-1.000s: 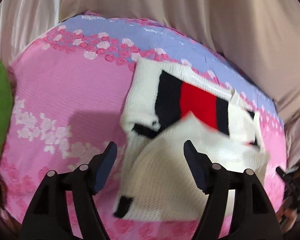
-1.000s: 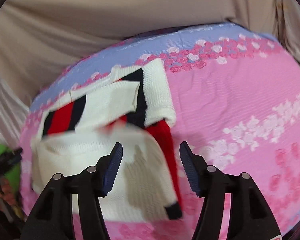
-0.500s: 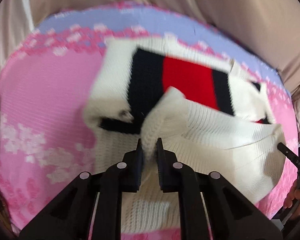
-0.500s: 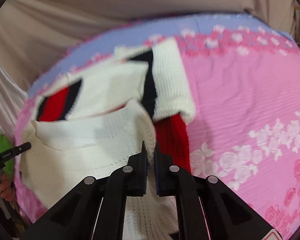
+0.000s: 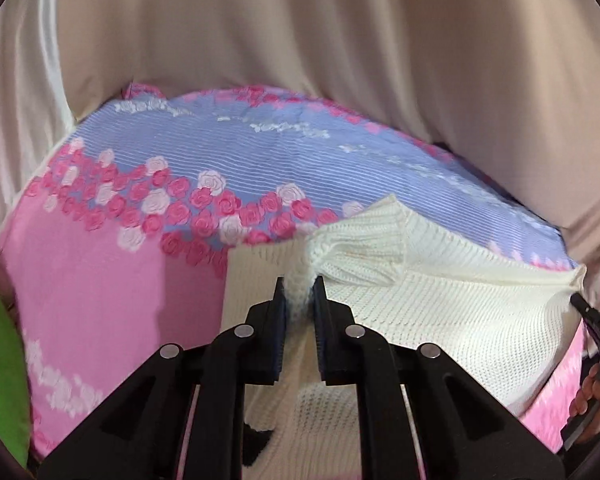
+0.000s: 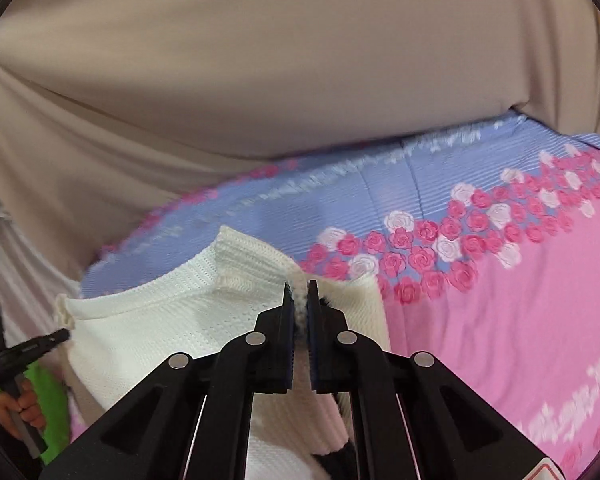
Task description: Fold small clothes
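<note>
A small white knitted sweater (image 5: 440, 300) with black trim lies on a pink and lilac rose-print sheet (image 5: 100, 280). My left gripper (image 5: 299, 292) is shut on a bunched corner of its ribbed hem and holds it raised over the far part of the garment. My right gripper (image 6: 299, 300) is shut on the other hem corner of the sweater (image 6: 160, 320). The hem stretches between the two grippers and covers the red and black stripes. A bit of black trim (image 5: 256, 444) shows low under the fold.
Beige draped fabric (image 5: 300, 60) rises behind the sheet (image 6: 500, 320). A green cushion (image 5: 0, 380) sits at the left edge. The other gripper and hand show at the frame edges (image 5: 592, 320) (image 6: 20, 360).
Both grippers closed on the near hem corners, then lifted and carried the hem away from me over the sweater. The red and black stripes are now covered.
</note>
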